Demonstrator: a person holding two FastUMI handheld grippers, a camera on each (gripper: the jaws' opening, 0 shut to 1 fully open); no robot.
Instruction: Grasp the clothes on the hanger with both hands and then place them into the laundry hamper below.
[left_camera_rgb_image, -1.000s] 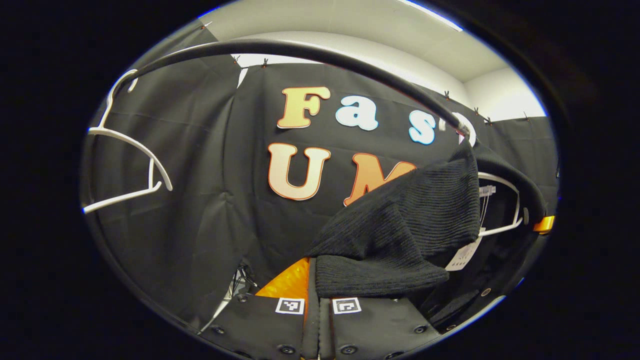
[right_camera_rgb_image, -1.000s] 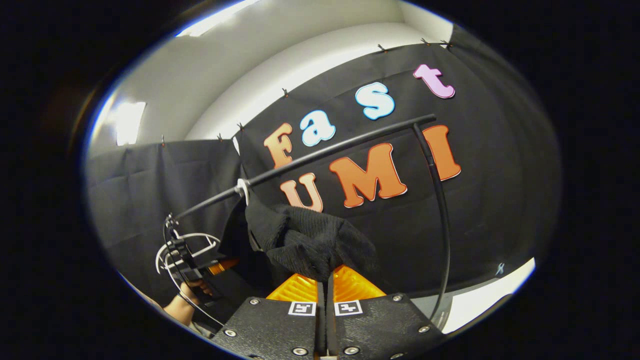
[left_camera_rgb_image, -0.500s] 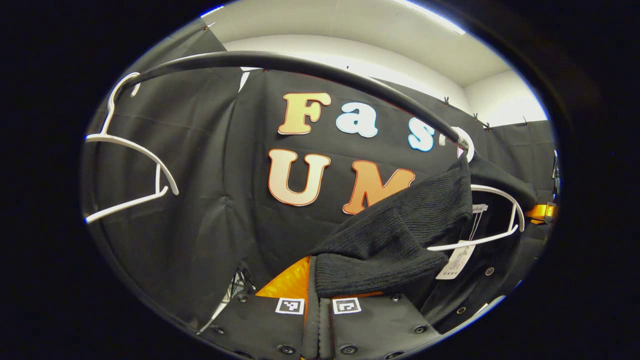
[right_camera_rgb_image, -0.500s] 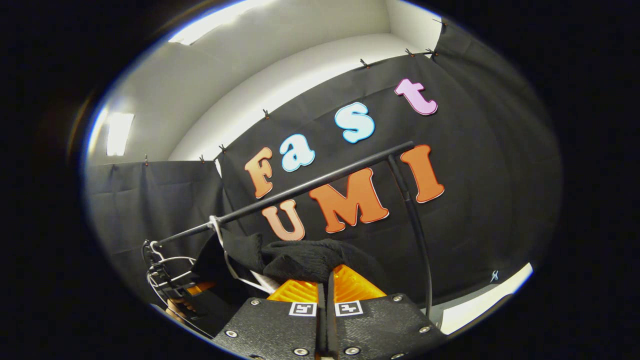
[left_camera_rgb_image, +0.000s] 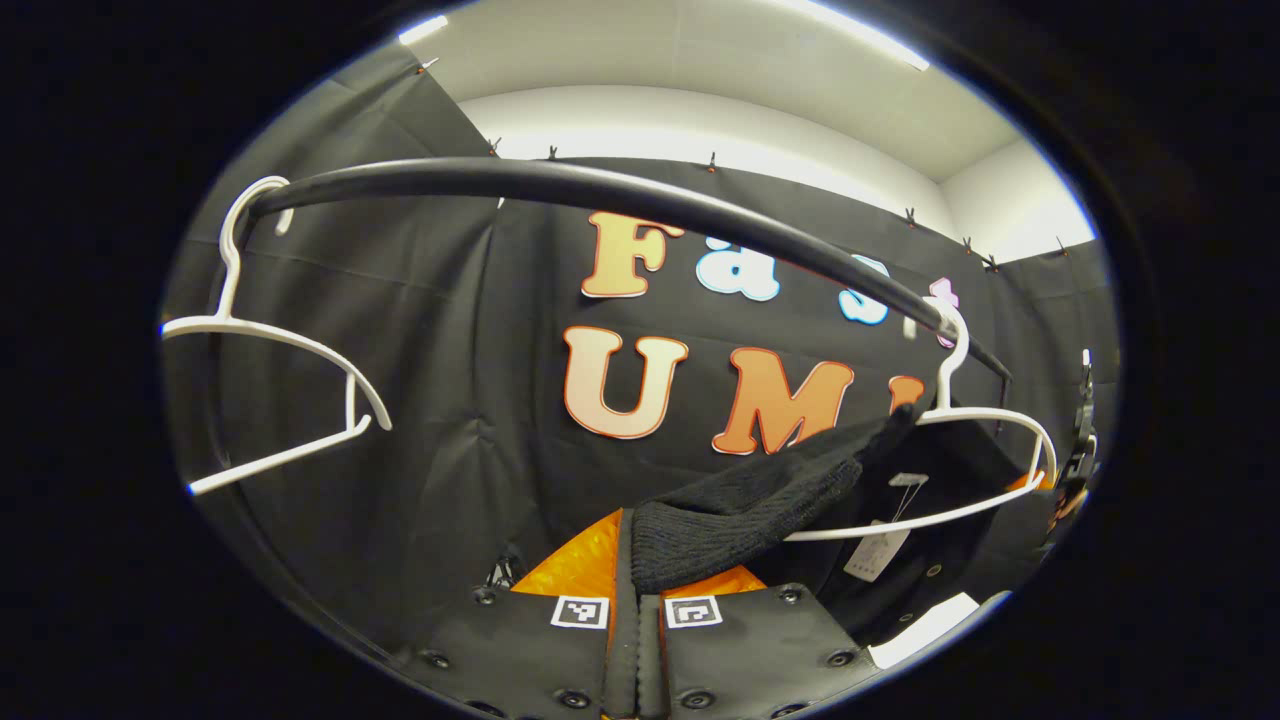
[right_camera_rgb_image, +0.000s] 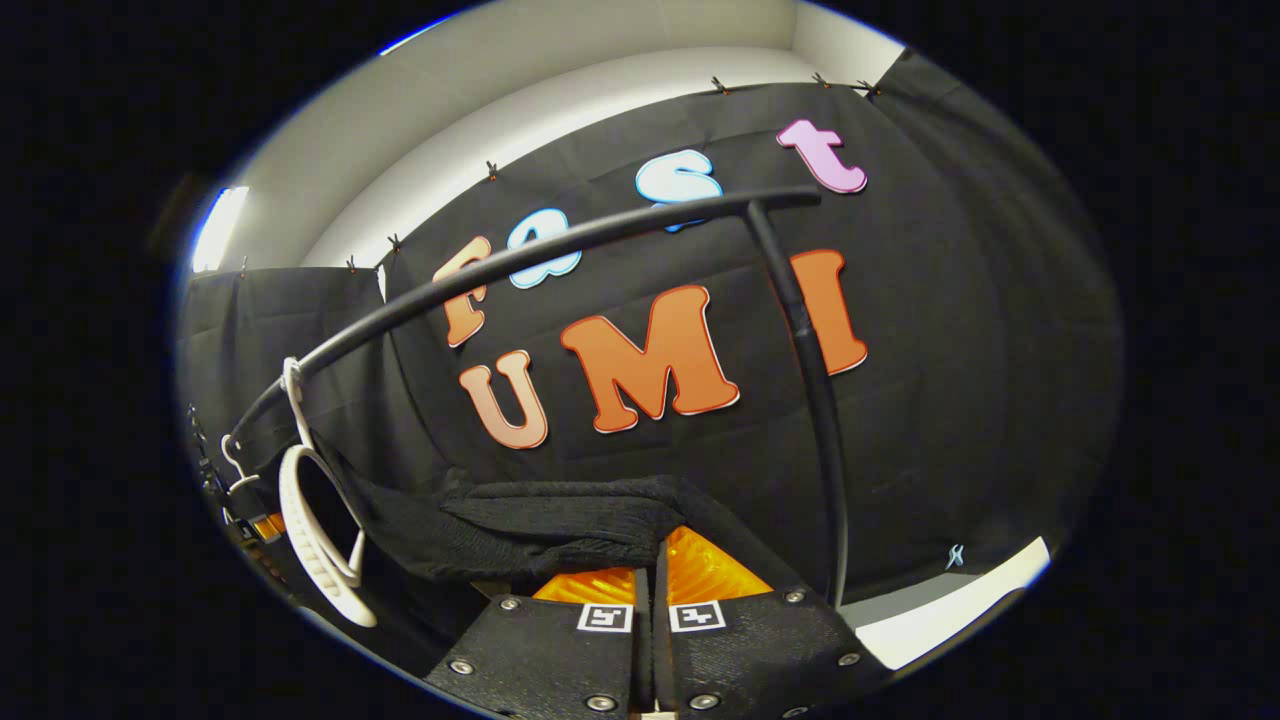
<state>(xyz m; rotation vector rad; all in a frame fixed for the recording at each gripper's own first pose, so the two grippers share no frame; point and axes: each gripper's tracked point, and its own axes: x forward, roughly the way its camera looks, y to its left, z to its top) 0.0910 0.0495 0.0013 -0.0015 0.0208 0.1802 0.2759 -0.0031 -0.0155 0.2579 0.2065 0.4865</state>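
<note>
A black ribbed knit garment stretches from my left gripper up to the right, toward a white hanger on the black rail. My left gripper is shut on the garment's hem. The hanger's arm and lower bar show bare, with a paper tag dangling under it. In the right gripper view the same garment runs leftward from my right gripper, which is shut on it, to the white hanger at the left edge.
A second, bare white hanger hangs at the rail's left end. The rail bends down into a vertical post at its right end. A strip of pale floor shows low on the right.
Both grippers have dropped lower with the garment. The garment has slid off most of the white hanger, whose arm and bar now show bare. The rail sits higher in both views.
</note>
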